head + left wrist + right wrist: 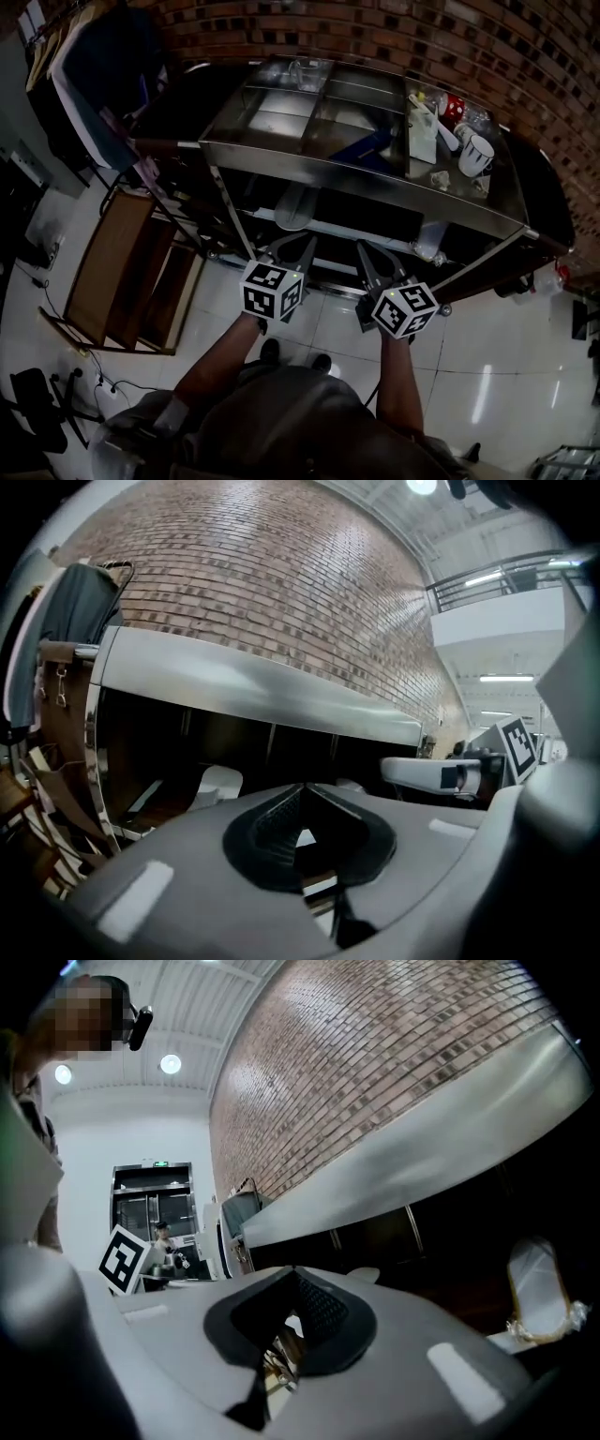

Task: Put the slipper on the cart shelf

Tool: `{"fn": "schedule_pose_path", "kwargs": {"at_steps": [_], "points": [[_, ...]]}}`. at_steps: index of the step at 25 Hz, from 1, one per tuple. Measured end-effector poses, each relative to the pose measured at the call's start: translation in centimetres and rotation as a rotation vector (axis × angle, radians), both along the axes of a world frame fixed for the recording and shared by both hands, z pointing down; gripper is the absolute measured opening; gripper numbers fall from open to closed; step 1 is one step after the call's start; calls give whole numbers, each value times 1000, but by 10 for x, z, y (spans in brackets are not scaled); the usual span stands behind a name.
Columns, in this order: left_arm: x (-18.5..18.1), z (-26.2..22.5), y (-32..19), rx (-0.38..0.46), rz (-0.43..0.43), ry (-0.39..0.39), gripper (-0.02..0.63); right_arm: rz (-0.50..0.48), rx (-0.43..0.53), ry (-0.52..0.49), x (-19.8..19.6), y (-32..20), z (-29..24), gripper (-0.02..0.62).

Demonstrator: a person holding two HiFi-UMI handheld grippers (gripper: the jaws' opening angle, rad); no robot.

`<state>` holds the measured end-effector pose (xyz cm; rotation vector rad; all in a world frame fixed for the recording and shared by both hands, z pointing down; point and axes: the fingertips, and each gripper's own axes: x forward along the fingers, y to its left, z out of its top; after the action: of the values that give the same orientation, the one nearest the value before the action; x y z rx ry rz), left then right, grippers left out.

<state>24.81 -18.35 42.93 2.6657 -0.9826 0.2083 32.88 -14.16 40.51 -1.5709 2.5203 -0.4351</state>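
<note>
A pale slipper point(293, 208) lies on the lower shelf of the steel cart point(375, 187), under the top tray. It shows as a white shape point(217, 785) in the left gripper view, and a pale shape point(364, 1276) in the right gripper view may be the same slipper. My left gripper point(286, 247) is held just in front of that shelf, shut with nothing in it, tips together point(305, 787). Beside it my right gripper point(366, 251) is also shut and empty point(292, 1271). Neither touches the slipper.
The cart's top tray carries a white mug point(476, 155), a red dotted cup point(452, 106) and a blue item point(361, 148). A plastic bag point(539, 1288) sits at the shelf's right end. A wooden rack point(131, 272) stands to the left. A brick wall rises behind.
</note>
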Motion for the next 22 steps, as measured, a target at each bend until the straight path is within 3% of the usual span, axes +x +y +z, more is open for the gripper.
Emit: {"fn": "schedule_pose_path", "kwargs": {"at_steps": [13,22], "points": [[2,-10,-4,4,155,26,8,51,-1,85,-23,-4,-16,0],[8,-9,-6,0,194,12,8,70,4,89,-23,-5,-19,0]]}}
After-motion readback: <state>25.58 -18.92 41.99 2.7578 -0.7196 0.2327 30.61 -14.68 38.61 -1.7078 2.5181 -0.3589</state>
